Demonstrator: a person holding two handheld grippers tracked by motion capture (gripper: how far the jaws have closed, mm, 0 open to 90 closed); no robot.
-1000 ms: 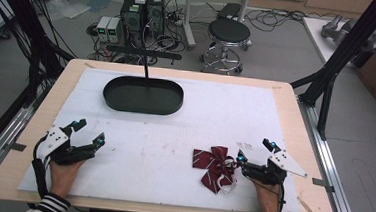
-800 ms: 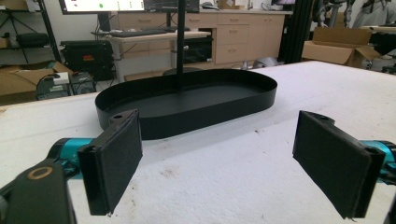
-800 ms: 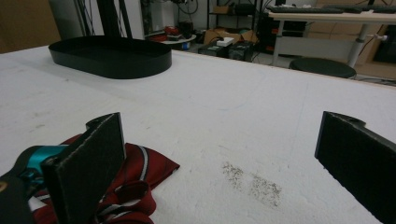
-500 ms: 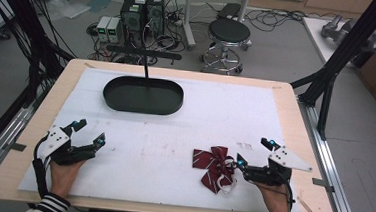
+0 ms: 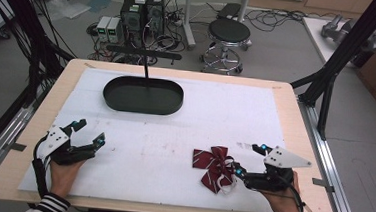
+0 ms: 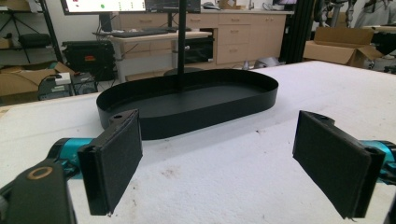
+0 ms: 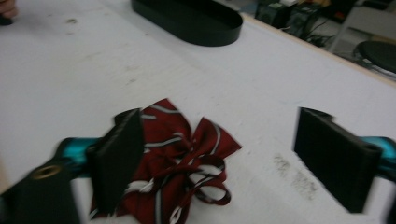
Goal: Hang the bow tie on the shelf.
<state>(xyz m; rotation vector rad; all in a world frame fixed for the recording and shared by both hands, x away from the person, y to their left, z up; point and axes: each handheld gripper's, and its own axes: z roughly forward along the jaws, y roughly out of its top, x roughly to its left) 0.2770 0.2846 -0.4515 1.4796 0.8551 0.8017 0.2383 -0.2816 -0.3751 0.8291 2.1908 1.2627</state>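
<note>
While open, right tool (image 5: pixel 248 161) beside bow (image 5: pixel 213 168)

There are two grippers: the left gripper (image 5: pixel 88 133) and the right gripper (image 5: pixel 247 160). There is one red bow (image 5: pixel 214 167), close by the right fingers. There is one black tray (image 5: pixel 143 95), far past the left fingers.

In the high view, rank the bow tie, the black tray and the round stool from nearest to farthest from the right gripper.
From the right gripper, whose fingers have just been closing with nothing pressed between them:
1. Bow tie, beside its fingers on the near part of the table.
2. Black tray, at the table's far left.
3. Round stool, on the floor beyond the table.
</note>
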